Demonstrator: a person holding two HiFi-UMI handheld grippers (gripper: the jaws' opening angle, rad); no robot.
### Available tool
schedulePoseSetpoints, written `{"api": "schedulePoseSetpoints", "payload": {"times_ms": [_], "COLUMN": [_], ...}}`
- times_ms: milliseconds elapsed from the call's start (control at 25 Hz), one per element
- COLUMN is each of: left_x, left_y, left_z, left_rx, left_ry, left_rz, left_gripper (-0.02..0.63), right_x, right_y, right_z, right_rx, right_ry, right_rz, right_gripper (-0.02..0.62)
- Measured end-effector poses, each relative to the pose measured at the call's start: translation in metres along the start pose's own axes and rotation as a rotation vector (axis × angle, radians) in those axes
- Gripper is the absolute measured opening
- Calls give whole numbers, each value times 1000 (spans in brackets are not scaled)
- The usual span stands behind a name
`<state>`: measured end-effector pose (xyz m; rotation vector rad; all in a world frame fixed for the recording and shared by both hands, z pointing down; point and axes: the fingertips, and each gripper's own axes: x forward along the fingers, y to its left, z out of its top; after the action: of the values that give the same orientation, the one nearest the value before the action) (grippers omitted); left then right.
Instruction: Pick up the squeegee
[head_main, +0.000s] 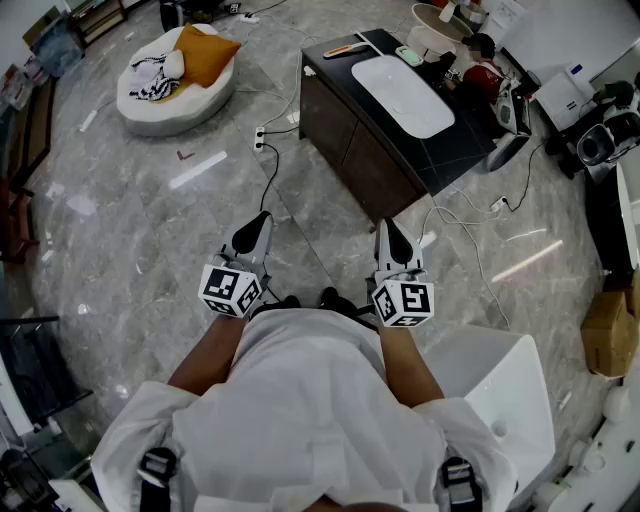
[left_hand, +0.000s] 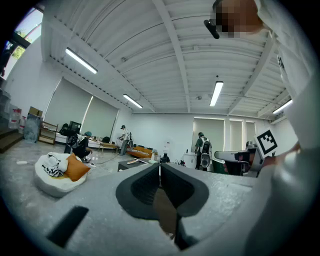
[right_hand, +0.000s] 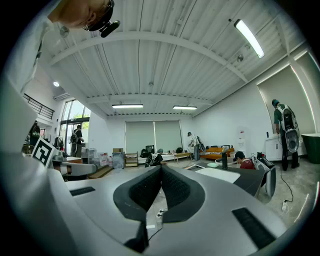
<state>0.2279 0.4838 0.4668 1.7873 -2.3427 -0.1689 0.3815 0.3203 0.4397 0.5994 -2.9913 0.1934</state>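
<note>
Closest to me is the person's white shirt (head_main: 300, 400), filling the near edge of the head view. Beyond it spreads a grey marble floor (head_main: 130, 250). Far right stands a dark table (head_main: 345, 130) carrying a white oval tray (head_main: 402, 95). Far left sits a white round cushion (head_main: 150, 100) with an orange pillow (head_main: 205, 52). Both claws hang over the floor, near the shirt. I see the left gripper (head_main: 262, 217) pressed together on nothing, and the right gripper (head_main: 385, 222) likewise closed and empty. What I take for the squeegee (head_main: 342, 48), orange-handled, lies at the table's far left end, well apart from both.
</note>
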Motion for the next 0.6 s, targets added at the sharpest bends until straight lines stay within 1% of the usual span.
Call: {"api": "schedulePoseSetpoints", "payload": {"times_ms": [240,480,600], "left_x": [18,11,12], "left_y": [17,21,19], "left_z": [21,17,16], "left_rx": [25,-18,-22], "left_ry": [-65,-61,-58], "left_rz": [-16,-11,-24], "left_gripper": [15,15,15], "right_x": [21,18,21], "right_y": [-2,0,2], "right_z": [16,10,10], "right_rx": [-26,-21,-24], "right_ry": [-63,-34,-29], "right_rz": [16,10,21], "right_gripper": [14,14,14]}}
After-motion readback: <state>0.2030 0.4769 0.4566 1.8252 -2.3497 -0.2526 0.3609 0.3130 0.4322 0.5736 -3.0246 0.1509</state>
